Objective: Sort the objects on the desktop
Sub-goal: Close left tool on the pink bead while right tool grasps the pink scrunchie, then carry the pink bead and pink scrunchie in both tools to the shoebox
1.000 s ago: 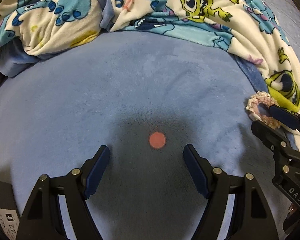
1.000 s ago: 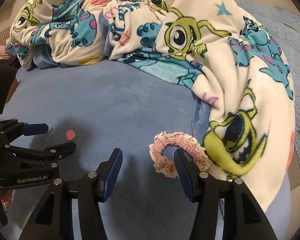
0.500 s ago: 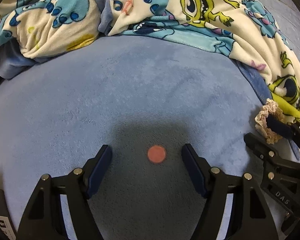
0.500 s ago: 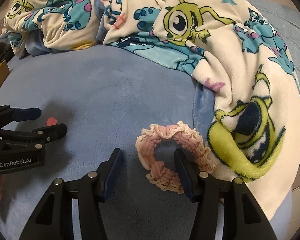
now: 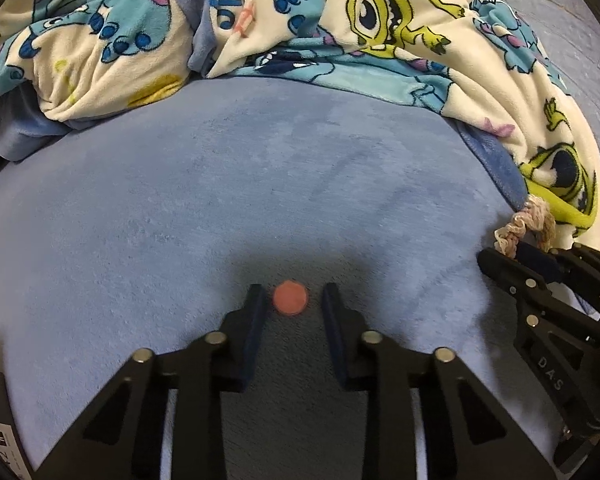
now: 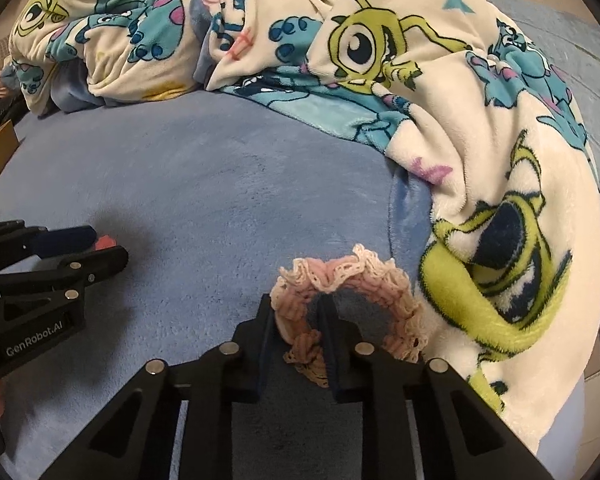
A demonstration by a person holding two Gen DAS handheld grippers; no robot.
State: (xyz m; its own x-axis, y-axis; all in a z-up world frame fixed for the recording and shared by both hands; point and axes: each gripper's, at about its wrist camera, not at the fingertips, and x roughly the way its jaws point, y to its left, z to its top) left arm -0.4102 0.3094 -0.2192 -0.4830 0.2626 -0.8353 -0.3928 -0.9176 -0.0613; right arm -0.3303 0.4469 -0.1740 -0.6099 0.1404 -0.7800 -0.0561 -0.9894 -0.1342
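A: Scrunchie [image 6: 342, 312], item one: pink crocheted ring with a paler frilled edge, lying on the blue plush surface [image 6: 204, 184] just beside the cartoon-print blanket [image 6: 480, 148]. Where is it sitting against the right gripper [image 6: 294, 320]?

B: One side of the ring is passing between the two fingers, which are pinching it; the rest is looping out to the right of the fingertips.

A: Item two?

B: Small round disc [image 5: 290, 298], flat, salmon-pink, lying on the same blue surface in shadow.

A: Position against the left gripper [image 5: 290, 300]?

B: Disc is sitting between the fingertips. Fingers are standing narrowly apart, a sliver of blue showing on each side of the disc, so not yet touching it. Scrunchie [image 5: 526, 220] and right gripper [image 5: 536, 270] are showing at that view's right edge
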